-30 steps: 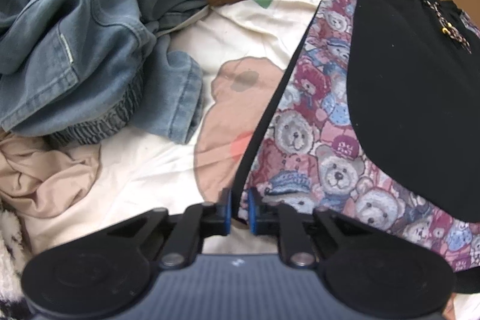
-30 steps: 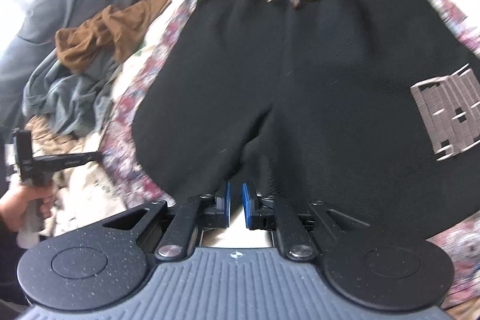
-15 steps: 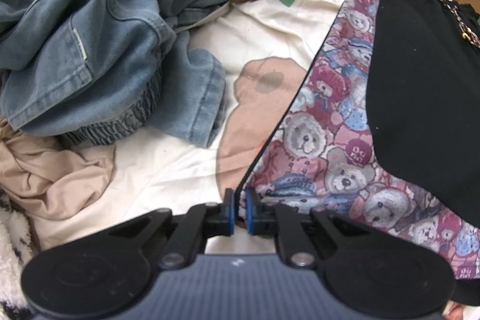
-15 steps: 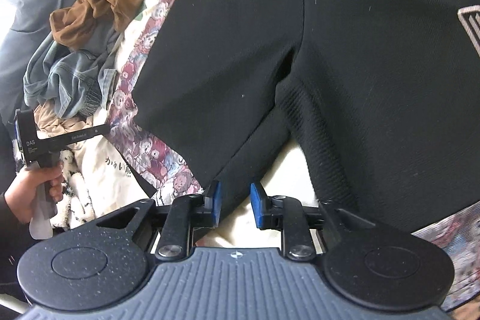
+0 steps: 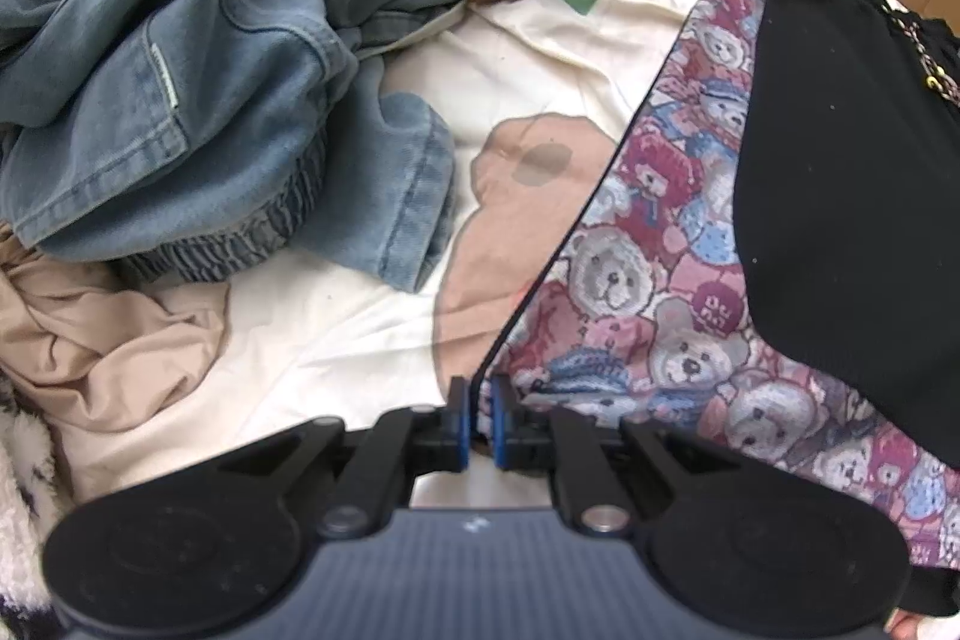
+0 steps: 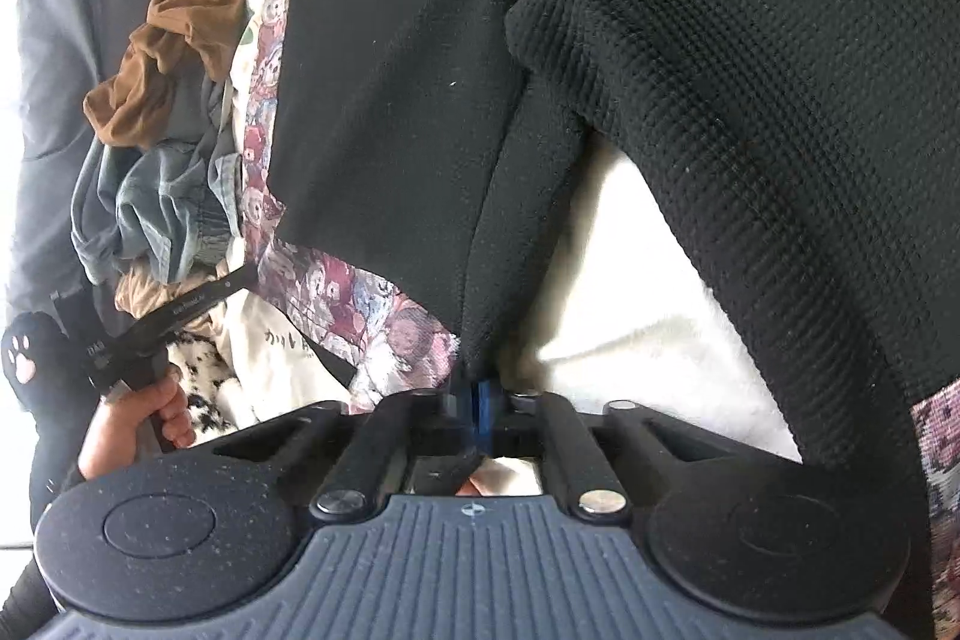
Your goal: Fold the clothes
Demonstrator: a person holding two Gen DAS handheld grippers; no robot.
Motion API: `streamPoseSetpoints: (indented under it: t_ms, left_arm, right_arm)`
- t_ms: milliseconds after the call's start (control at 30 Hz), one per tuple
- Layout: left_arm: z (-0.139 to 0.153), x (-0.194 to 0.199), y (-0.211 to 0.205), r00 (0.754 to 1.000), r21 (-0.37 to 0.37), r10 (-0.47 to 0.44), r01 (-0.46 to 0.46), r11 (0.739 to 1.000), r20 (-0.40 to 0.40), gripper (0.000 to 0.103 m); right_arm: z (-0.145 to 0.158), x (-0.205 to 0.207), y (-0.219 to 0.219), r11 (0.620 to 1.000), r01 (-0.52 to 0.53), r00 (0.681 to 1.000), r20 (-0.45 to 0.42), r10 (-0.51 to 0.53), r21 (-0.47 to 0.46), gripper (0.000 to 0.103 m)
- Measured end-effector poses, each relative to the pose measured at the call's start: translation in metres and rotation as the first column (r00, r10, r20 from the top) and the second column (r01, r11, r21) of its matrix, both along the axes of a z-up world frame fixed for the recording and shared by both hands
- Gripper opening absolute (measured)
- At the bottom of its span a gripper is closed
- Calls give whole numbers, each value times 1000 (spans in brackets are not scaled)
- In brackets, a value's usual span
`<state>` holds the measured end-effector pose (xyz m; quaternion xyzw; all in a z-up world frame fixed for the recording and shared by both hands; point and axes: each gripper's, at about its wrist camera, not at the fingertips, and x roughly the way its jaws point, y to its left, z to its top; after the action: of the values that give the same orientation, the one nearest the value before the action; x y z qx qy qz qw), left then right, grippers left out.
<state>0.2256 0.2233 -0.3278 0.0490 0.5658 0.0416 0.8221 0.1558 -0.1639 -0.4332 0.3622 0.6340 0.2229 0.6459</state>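
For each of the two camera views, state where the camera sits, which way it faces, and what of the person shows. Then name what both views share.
Left wrist: on the left gripper, facing steeply down at the teddy-bear cloth edge pinched in its jaws; no body shows.
Right wrist: on the right gripper, angled down, jaws just closed on the black shorts hem; a hand holding the left gripper shows.
Shared: shorts, bear cloth, jeans, brown garment.

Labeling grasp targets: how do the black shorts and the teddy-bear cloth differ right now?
1. The black shorts are plain black waffle knit; the teddy-bear cloth is a multicoloured bear print.
2. The shorts lie on top; the cloth is spread beneath them, showing only round their edges.
3. The right gripper pinches the shorts' hem; the left gripper pinches the cloth's dark-trimmed edge.
Shared: both lie on the cream bedsheet, each gripped at an edge.
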Motion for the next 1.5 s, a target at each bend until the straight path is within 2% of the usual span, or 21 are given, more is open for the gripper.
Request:
streamPoseSetpoints:
  t_ms: [467,567,733,1000,1167,1267,1333,1400,1433,1467,1500]
  left_arm:
    - [9,4,6,1000,1,28,-28,1000,-8,6]
    - [13,5,8,999,-6,34,-34,999,-5,6]
    - [2,7,8,999,-12,43,-43,999,-20,6]
    - [5,6,14,995,-72,96,-97,993,-18,9]
    - [7,6,11,995,-70,96,-97,993,-15,9]
    - [7,8,11,995,-69,95,-95,993,-15,9]
    - [7,8,11,995,-68,95,-96,993,-15,8]
    - [7,8,9,996,-64,91,-92,994,-13,8]
    - [8,8,9,996,-63,91,-92,994,-12,8]
    - [8,7,8,996,-62,89,-89,994,-11,8]
    - [8,7,8,997,-59,81,-82,995,-6,8]
  right_arm:
    - [12,-4,13,983,-150,984,80,158,-103,0]
    - [18,0,11,983,-158,982,84,166,-95,0]
    - [9,-1,12,975,-182,979,70,192,-124,0]
    - [-4,-5,-3,999,-43,999,-33,43,-3,3]
    - [-18,-10,-4,996,42,993,-111,-33,82,5]
    - [-24,-12,-4,989,85,986,-150,-67,121,15]
    - [-26,-13,-4,984,106,982,-171,-82,140,15]
    - [-27,-14,-4,982,114,980,-180,-87,148,14]
    - [-26,-15,-3,984,108,981,-174,-82,143,10]
    - [-26,-15,-3,985,101,983,-168,-78,138,0]
    - [-24,-14,-3,987,84,986,-155,-63,138,0]
